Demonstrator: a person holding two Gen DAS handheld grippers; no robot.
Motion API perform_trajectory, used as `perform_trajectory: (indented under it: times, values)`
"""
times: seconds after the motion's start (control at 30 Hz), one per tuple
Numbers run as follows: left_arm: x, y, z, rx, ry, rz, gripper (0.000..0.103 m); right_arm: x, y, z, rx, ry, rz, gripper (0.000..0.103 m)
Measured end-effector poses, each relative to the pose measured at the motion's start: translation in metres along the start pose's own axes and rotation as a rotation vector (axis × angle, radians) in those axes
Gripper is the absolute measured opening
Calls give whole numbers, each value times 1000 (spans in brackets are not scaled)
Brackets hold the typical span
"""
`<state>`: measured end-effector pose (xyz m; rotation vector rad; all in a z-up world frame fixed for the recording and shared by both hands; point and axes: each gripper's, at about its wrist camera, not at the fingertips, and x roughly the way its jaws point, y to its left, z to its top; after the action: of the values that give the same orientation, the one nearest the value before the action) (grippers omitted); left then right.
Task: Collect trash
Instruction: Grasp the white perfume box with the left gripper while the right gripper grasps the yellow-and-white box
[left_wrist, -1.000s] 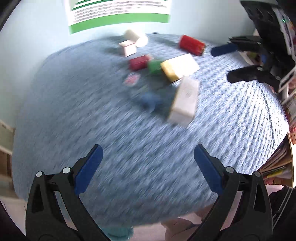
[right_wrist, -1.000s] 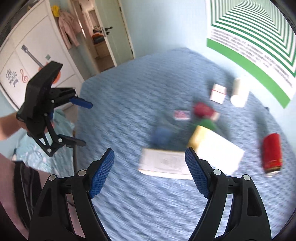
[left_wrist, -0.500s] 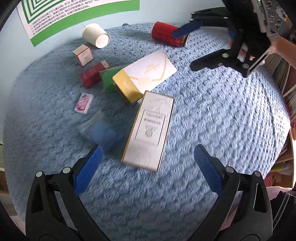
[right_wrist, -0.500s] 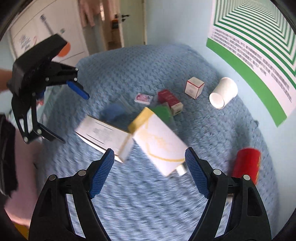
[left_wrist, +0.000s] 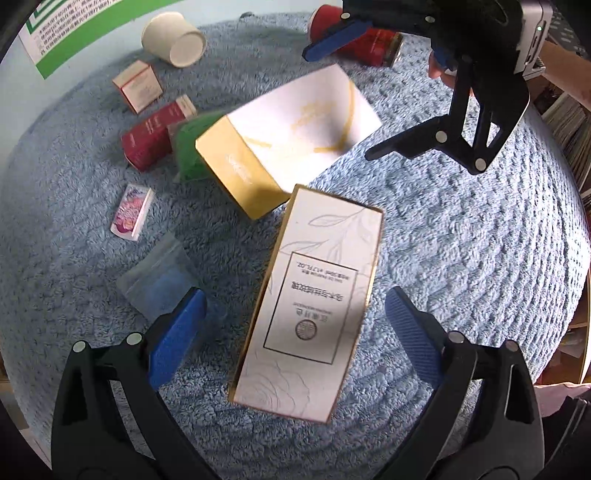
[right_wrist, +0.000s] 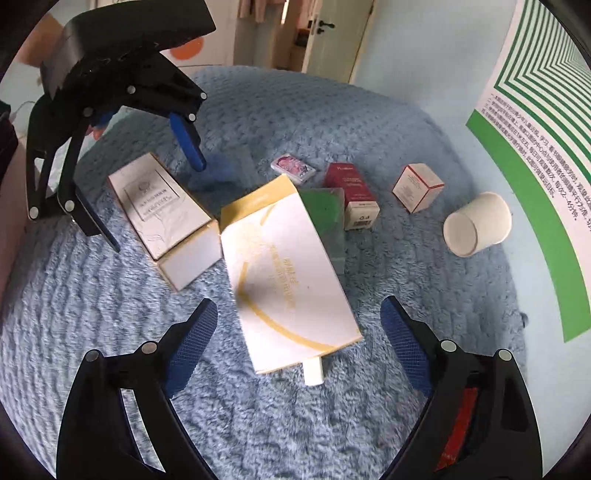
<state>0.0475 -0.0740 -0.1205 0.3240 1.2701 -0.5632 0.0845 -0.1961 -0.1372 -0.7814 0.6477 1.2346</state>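
Note:
Trash lies on a blue blanket (left_wrist: 461, 258). My left gripper (left_wrist: 291, 325) is open, its jaws either side of a tall white-and-gold box (left_wrist: 314, 302), also in the right wrist view (right_wrist: 162, 206). My right gripper (right_wrist: 295, 343) is open just above a flat white-and-yellow box (right_wrist: 288, 273), which also shows in the left wrist view (left_wrist: 288, 129). Around them lie a green box (right_wrist: 325, 210), a dark red box (right_wrist: 351, 192), a small white-and-red box (right_wrist: 417, 186), a paper cup (right_wrist: 476, 225), a pink packet (right_wrist: 293, 166), a clear blue bag (left_wrist: 159, 277) and a red can (left_wrist: 365, 40).
The wall with a green-striped poster (right_wrist: 535, 122) borders the bed's far side. Stacked books (left_wrist: 569, 122) stand at the right in the left wrist view. A doorway (right_wrist: 332, 33) and wardrobe lie beyond the bed.
Both grippers have moved down and closer to the boxes. The left now frames the tall white-and-gold box, the right the white-and-yellow box. Both stay open.

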Motion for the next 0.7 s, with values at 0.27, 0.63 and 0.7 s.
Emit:
perform_trajectory:
  times: [0.27,0.63,0.7]
  values:
    - [13,0,-1,-9,12,-29,69,14,10,-1,-80,9,-38,66]
    - [-1,3,-1,-43,-3,-65,51,-15,13,7,-45,-15,-6,61]
    - [-7,2,-4,-43,-4,-64,51,-20,13,9,-34,-15,-5,61]
